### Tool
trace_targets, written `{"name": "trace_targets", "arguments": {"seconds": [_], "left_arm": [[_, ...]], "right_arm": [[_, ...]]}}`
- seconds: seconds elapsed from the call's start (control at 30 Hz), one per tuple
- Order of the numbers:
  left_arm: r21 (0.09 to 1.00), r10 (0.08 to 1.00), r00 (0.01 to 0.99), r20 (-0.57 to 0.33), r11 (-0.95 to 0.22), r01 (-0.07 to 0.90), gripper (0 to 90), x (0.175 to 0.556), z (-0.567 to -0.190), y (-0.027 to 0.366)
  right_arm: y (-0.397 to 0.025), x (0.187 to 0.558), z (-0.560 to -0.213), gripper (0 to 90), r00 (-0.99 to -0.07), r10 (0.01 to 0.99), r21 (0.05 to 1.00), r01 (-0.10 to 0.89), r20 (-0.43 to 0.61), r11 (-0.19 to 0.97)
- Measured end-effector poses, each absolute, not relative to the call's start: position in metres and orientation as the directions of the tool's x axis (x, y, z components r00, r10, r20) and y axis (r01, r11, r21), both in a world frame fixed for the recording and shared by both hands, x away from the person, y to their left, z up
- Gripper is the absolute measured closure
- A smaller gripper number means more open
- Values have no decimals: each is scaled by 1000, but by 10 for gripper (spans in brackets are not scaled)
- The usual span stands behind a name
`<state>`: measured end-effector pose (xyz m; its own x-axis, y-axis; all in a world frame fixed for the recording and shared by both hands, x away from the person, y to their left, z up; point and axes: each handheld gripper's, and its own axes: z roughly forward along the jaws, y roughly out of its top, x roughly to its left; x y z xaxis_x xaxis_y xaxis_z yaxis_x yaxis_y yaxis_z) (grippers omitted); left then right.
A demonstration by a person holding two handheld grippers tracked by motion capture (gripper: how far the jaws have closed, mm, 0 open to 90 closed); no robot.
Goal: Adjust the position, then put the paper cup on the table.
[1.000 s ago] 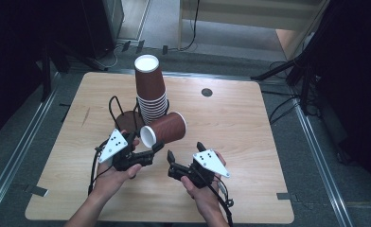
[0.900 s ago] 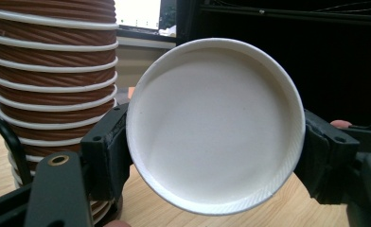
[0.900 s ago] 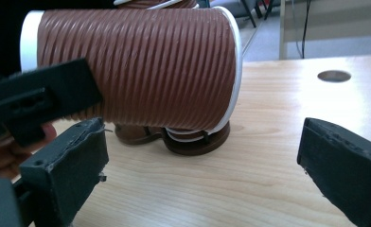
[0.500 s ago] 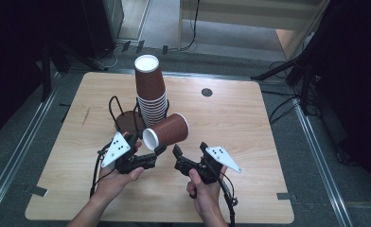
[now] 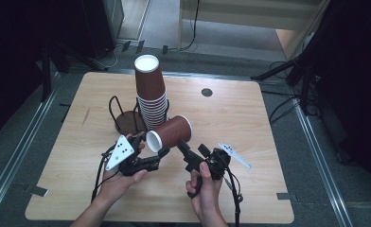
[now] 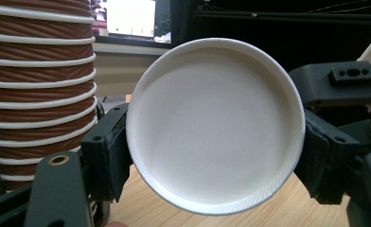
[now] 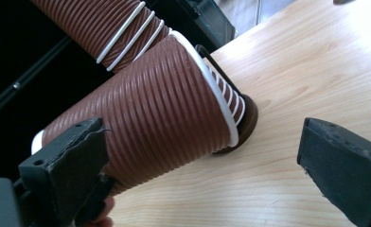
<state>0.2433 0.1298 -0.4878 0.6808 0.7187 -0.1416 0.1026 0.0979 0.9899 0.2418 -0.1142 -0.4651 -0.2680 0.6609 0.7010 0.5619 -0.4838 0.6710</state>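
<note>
A light wooden table (image 5: 269, 123) with rounded corners sits mid-frame on a grey floor (image 5: 160, 28), with a small dark round disc (image 5: 207, 92) set in its top near the far edge. Metal rails (image 5: 316, 142) run along the floor at the frame's left and right, while cables (image 5: 283, 106) trail across the right side. Dark stands and equipment crowd the upper left and upper right corners, and a pale wooden unit (image 5: 250, 12) stands at the top.

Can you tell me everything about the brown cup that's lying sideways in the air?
The brown cup looks like paper, with slanted ribs on its outside, a white rolled rim and a plain white base. It is held on its side above the wooden table, base toward the person. The left gripper clamps its narrow base end, one black jaw on each side. The open right gripper sits close beside it; contact is unclear. Behind it stands a tall stack of cups.
</note>
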Motion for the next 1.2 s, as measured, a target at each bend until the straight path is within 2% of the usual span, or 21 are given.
{"name": "trace_targets", "arguments": {"seconds": [0.3, 0.53, 0.63, 0.67, 1.2], "left_arm": [[991, 719, 682, -135, 106, 84, 247, 243, -492, 127], [991, 712, 689, -136, 112, 79, 247, 241, -491, 124], [991, 711, 691, -133, 109, 79, 247, 241, -492, 122], [991, 709, 692, -133, 108, 80, 247, 241, -492, 122], [993, 690, 715, -115, 87, 76, 247, 236, -495, 110]], "right_arm": [[-118, 242, -463, 26, -233, 579, 583, 603, 781, -545], [-125, 248, -472, 26, -149, 490, 458, 652, 859, -605], [-127, 249, -475, 26, -140, 460, 429, 659, 877, -618], [-128, 250, -476, 26, -128, 425, 394, 669, 896, -630], [-134, 255, -482, 25, -99, 303, 284, 697, 948, -658]]}}
